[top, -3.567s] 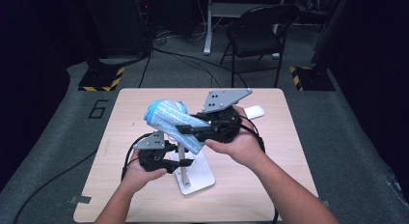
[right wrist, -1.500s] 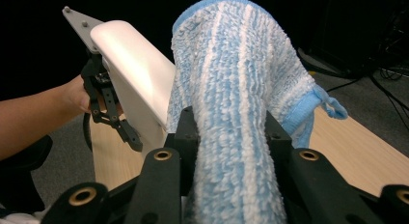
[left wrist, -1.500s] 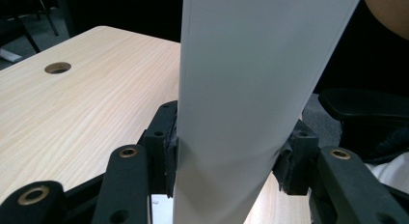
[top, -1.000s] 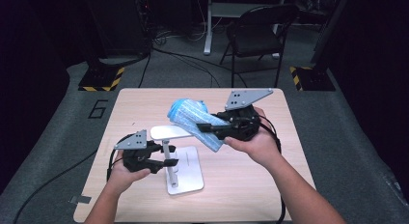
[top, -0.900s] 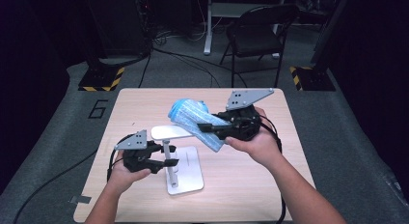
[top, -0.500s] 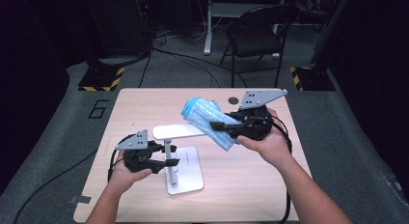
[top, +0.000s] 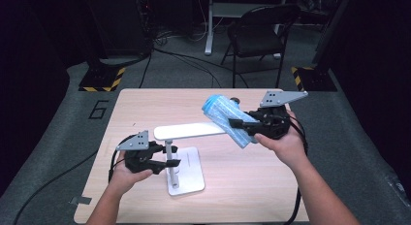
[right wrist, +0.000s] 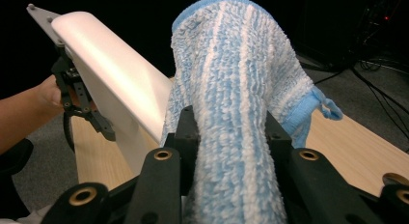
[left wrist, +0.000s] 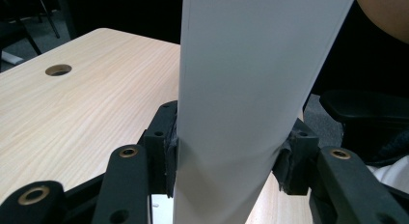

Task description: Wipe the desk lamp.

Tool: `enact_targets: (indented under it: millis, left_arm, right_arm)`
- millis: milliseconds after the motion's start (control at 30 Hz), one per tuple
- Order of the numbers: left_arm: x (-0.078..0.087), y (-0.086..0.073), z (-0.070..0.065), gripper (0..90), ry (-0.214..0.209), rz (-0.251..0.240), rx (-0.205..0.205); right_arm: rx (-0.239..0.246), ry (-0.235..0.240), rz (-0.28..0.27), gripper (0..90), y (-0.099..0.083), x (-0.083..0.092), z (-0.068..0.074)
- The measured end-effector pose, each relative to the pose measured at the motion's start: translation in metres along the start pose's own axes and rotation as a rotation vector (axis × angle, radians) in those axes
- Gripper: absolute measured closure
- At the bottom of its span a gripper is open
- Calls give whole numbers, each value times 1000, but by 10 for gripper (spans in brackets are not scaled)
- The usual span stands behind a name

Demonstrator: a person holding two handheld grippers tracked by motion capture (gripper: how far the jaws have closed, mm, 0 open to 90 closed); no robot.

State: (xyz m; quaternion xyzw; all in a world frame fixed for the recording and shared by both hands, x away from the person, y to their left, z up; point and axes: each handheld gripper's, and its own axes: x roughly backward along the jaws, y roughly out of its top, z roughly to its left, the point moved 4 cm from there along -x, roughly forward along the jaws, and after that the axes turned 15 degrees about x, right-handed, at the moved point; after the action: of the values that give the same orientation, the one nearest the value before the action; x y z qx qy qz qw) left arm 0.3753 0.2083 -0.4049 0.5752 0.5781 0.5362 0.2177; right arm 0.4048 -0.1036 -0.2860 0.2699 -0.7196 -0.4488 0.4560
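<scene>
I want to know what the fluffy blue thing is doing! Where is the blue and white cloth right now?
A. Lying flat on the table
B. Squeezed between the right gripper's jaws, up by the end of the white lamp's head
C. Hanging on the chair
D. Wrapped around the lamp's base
B: the right gripper pinches the blue and white cloth between its jaws, raised off the table beside the tip of the white lamp's head.

The lamp (top: 179, 157) stands on the table (top: 252, 186), towel (top: 227, 119) at its right.
</scene>
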Motion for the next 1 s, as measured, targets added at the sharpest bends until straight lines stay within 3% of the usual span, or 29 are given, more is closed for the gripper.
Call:
enact_targets:
  millis: [333,500,1000]
  left_arm:
    - [0,0,1,509,-2,-4,2]
    - [-1,0,0,509,-3,-7,5]
    - [-12,6,0,510,14,-6,1]
  right_arm:
    - [-28,-37,13,680,-9,10,-12]
    - [-31,-24,10,681,-5,4,-7]
    - [27,43,-27,680,28,-25,20]
